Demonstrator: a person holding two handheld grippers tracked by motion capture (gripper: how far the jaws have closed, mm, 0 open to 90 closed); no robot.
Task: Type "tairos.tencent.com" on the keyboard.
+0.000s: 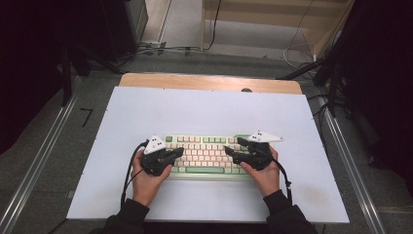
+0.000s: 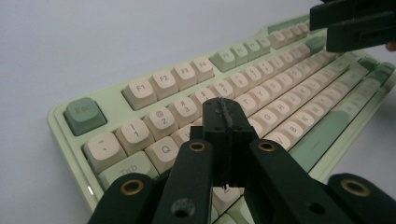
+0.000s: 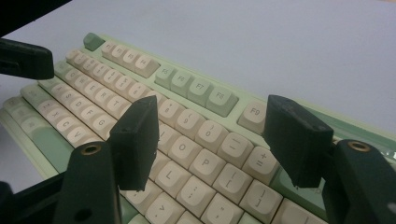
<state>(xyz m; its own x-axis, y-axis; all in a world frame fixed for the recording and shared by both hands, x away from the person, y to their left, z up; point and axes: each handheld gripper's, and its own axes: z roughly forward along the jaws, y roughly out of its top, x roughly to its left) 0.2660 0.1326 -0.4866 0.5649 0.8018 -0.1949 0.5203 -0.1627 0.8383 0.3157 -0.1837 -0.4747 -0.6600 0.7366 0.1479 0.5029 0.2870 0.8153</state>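
Observation:
A pale green keyboard [image 1: 204, 155] with cream and green keys lies on the white table top. My left gripper [image 1: 179, 152] hovers over its left half, jaws pressed together with nothing between them; in the left gripper view its tip [image 2: 225, 112] sits just above the number and letter rows of the keyboard [image 2: 154, 84]. My right gripper [image 1: 228, 152] is over the keyboard's right half. Its jaws stand apart [image 3: 212, 140] above the keys around O, P and L of the keyboard [image 3: 196, 88], holding nothing. The two gripper tips point toward each other.
The white board [image 1: 204, 112] covers a wooden table [image 1: 209, 82] and has bare room behind and beside the keyboard. Cables [image 1: 297, 53] and dark stands crowd the floor beyond the far edge. Metal rails [image 1: 39, 161] run along both sides.

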